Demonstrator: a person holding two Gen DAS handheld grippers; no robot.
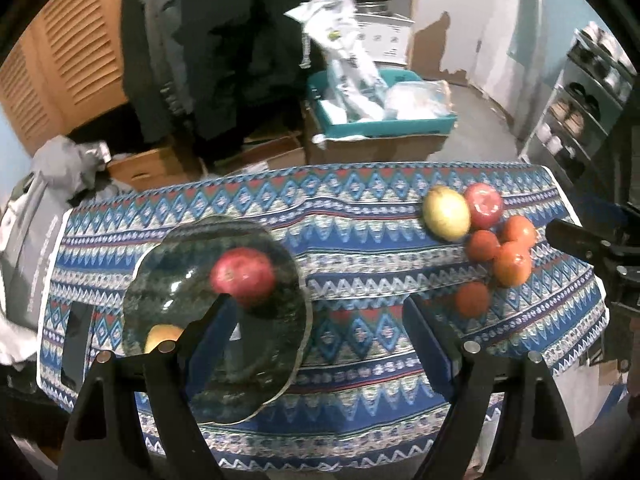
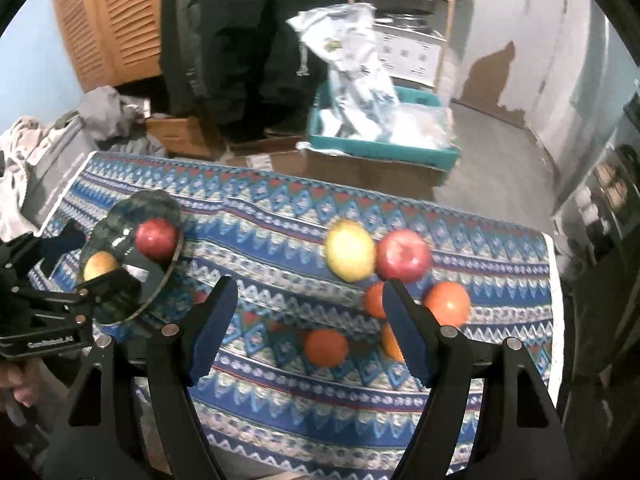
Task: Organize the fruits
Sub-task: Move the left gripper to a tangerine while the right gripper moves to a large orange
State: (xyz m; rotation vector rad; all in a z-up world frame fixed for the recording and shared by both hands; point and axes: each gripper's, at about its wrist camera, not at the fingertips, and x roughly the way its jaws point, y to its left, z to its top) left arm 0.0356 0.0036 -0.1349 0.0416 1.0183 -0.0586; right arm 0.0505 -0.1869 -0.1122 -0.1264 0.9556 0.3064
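Fruits are what we are sorting, and most of them lie loose near the right end of the worktop (image 2: 280, 400), on its patterned cloth. Nearest us, our left gripper (image 1: 316, 320) hangs with its fingers spread and nothing between them; our right gripper (image 2: 308, 316) is equally spread and empty above the loose pile. Just beyond the left fingers, toward the worktop's left end, the dark glass plate (image 1: 168, 256) carries two fruits: a yellow one (image 1: 162, 336) at its near rim, half hidden, and a red apple (image 1: 243, 276) farther in. In the loose group we count four orange-red fruits, possibly tomatoes: one nearest (image 2: 326, 347), one behind a right finger (image 2: 390, 340), and two beyond (image 2: 447, 303) (image 2: 374, 300). Farthest, toward the far edge, sit a yellow fruit (image 2: 350, 250) touching a second red apple (image 2: 404, 255). We judge two of eight placed, six remaining.
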